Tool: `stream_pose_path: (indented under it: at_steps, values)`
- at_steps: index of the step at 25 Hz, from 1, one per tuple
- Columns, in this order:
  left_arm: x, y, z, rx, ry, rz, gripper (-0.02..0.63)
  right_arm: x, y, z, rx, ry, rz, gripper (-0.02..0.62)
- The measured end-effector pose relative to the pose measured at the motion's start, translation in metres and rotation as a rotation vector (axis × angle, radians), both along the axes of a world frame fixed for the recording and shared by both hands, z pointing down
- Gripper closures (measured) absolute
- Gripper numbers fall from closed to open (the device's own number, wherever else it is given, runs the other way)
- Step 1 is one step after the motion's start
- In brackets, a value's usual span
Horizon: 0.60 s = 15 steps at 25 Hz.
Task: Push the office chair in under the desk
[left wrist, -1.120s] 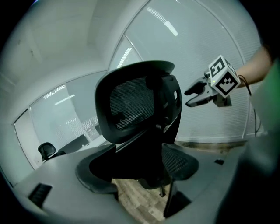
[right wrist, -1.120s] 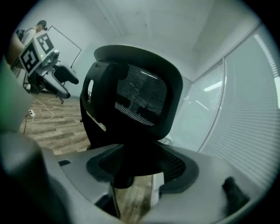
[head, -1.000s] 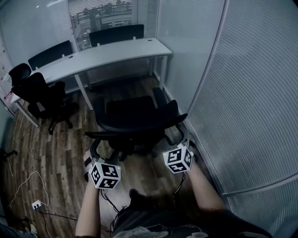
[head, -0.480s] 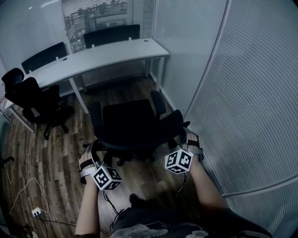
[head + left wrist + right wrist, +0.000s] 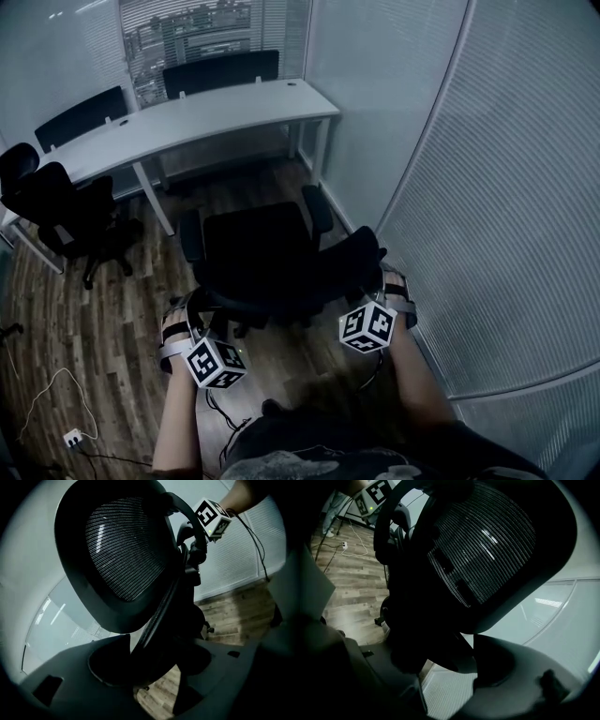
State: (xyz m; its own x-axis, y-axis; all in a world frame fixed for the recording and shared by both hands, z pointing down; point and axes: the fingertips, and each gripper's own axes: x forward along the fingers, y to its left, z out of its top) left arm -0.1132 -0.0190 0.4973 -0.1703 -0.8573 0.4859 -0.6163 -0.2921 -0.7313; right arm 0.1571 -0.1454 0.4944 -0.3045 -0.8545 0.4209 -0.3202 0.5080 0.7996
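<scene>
The black office chair (image 5: 262, 253) stands on the wood floor, facing the white desk (image 5: 216, 112), a short way out from it. I am behind its mesh backrest (image 5: 122, 559). My left gripper (image 5: 192, 307) is at the backrest's left edge. Its jaws are closing, with the dark back frame between them (image 5: 157, 653) and a sliver of light still beside the frame. My right gripper (image 5: 380, 278) is at the right edge. It stands wide, with the frame (image 5: 483, 550) in the gap (image 5: 445, 660) and not pressed.
A second black chair (image 5: 66, 206) stands left of the desk's leg. Two more chairs (image 5: 220, 67) sit behind the desk. A frosted glass wall (image 5: 497, 187) runs close along the right. Cables and a power strip (image 5: 73, 437) lie on the floor at the lower left.
Both grippers have settled lower and closer around the backrest's edges. The view has shifted slightly toward the desk. The chair stays about where it was.
</scene>
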Motion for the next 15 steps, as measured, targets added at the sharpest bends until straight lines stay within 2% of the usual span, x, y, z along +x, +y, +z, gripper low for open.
stream_pose_path:
  at_steps: [9,15]
  values:
    - [-0.022,-0.056,-0.003,0.012,0.003,0.046,0.334,-0.023,-0.059,-0.001,-0.026,0.009,0.032,0.311]
    - [-0.038,-0.110,-0.004,0.014,0.007,0.040,0.334,-0.040,-0.115,0.000,-0.037,0.013,0.034,0.311]
